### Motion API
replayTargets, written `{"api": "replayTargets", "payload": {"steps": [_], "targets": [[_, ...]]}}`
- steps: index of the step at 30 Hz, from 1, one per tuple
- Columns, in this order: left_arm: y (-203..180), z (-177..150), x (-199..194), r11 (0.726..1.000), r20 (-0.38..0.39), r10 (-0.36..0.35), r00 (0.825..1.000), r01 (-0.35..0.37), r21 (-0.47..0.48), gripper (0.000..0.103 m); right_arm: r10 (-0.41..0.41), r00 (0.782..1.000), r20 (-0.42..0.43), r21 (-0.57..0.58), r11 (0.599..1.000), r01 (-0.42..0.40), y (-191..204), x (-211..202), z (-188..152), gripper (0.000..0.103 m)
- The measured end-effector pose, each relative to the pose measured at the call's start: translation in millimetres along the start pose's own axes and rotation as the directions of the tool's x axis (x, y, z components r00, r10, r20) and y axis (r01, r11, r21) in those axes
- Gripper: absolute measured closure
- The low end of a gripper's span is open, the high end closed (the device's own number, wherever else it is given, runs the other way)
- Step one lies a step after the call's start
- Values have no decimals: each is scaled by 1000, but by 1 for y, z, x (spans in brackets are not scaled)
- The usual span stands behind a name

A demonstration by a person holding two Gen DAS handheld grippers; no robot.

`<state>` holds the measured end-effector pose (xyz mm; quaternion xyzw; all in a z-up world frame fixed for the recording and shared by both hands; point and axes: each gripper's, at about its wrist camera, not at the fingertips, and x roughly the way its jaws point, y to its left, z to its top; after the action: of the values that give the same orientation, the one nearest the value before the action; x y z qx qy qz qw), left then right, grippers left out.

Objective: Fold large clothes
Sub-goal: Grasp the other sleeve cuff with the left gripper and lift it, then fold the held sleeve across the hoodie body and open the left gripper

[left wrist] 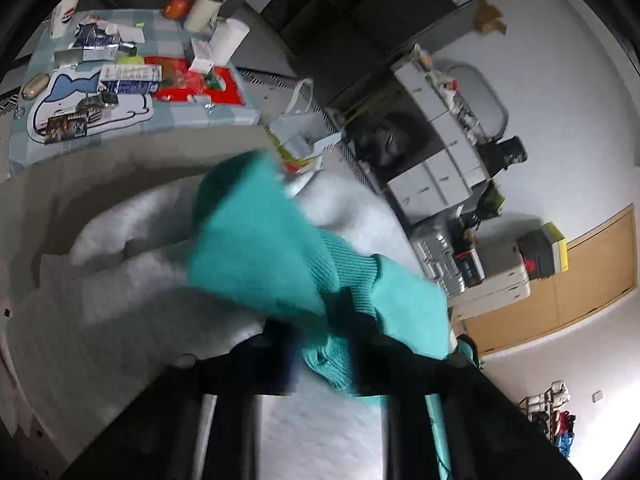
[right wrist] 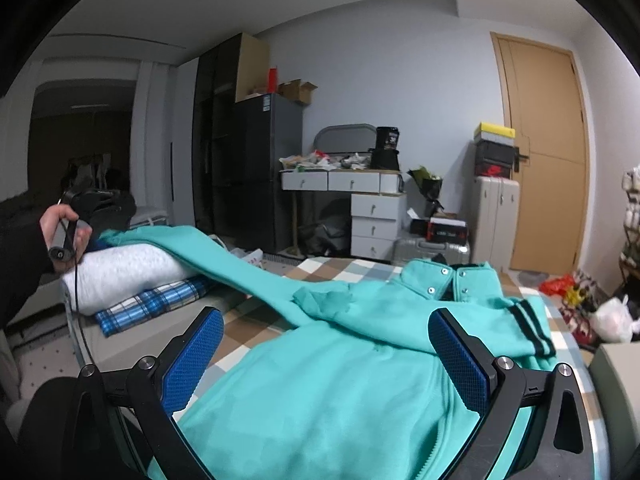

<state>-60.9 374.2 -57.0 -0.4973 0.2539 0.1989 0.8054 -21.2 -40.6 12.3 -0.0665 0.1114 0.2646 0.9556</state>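
A teal jacket (right wrist: 344, 368) with snap buttons and dark-striped cuffs lies spread on the checkered bed (right wrist: 320, 270). One sleeve (right wrist: 224, 260) is stretched out to the left, over a white pillow (right wrist: 124, 272). My left gripper (left wrist: 320, 344) is shut on that sleeve's ribbed cuff (left wrist: 352, 276), held above the pillow (left wrist: 120, 280); it shows in the right wrist view (right wrist: 100, 208), in a hand. My right gripper (right wrist: 326, 356) is open, its blue pads (right wrist: 192, 364) on either side of the jacket's body, just above it.
A blue plaid cloth (right wrist: 152, 304) lies under the pillow. A small table (left wrist: 132, 76) crowded with boxes and bottles stands beside the bed. A white dresser (right wrist: 360, 200), suitcases (right wrist: 494, 216) and a wooden door (right wrist: 548, 160) are beyond the bed's far end.
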Motion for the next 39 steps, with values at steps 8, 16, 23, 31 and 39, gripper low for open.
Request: {"api": "replayTargets", "payload": {"steps": [8,16,23,31,39], "targets": [[-16,-2,-23,992,89,-4,996,-7,123,96,-20,1000,19,5,1000,20,-2,-2,2,0],[-113,-13,-68,929,184,-137,973,62,364,99,-65,997,-47,251,965,75,-52,8,3,0],[-261,-98,-69,743,48,-302,952,204,637,99,-109,990,-90,592,794,142,-128,3,-13,0],[-394,-236,-2,515,-219,-332,917,371,773,99,-191,968,-166,748,615,249,-181,-11,-34,0],[-447,-355,83,485,-461,-326,825,564,668,99,-393,894,-218,813,433,388,-228,-48,-51,0]]}}
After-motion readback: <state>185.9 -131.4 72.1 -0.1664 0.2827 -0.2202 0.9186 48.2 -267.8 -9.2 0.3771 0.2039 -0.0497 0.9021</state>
